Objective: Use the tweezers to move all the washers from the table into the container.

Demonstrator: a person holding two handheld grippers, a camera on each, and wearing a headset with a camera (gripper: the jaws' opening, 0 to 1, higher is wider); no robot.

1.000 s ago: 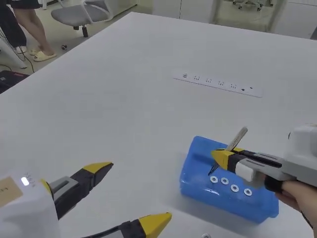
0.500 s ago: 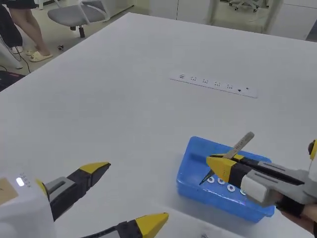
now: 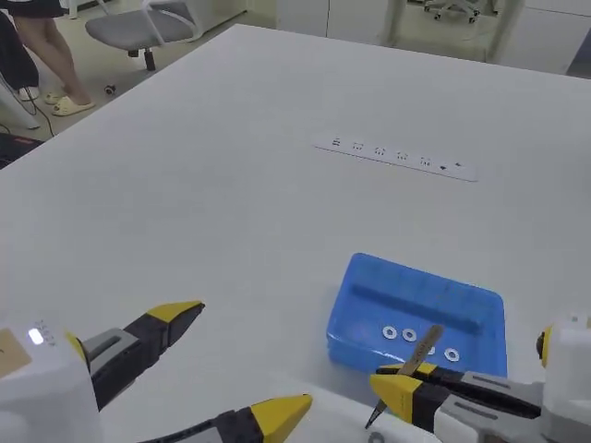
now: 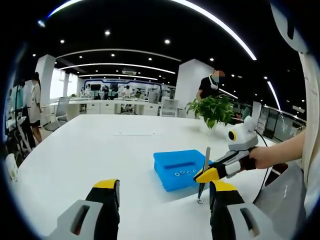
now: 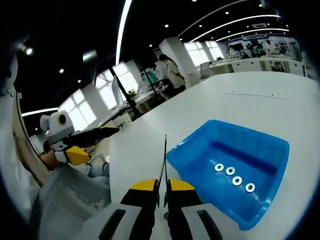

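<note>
We've pulled R claw (image 3: 392,388), clamped on tweezers (image 3: 423,347), out of container (image 3: 369,277) w/ 4 washers (image 3: 409,334). Tips are now at the next washer (image 4: 199,201) on bench (image 3: 231,185). L claw (image 3: 245,356) is apart.

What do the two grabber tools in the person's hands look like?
Both have black jaws with bright yellow tips. The left gripper has a chunky white body with a small glowing light on top. The right gripper has a grey and white body behind its yellow tips.
</note>
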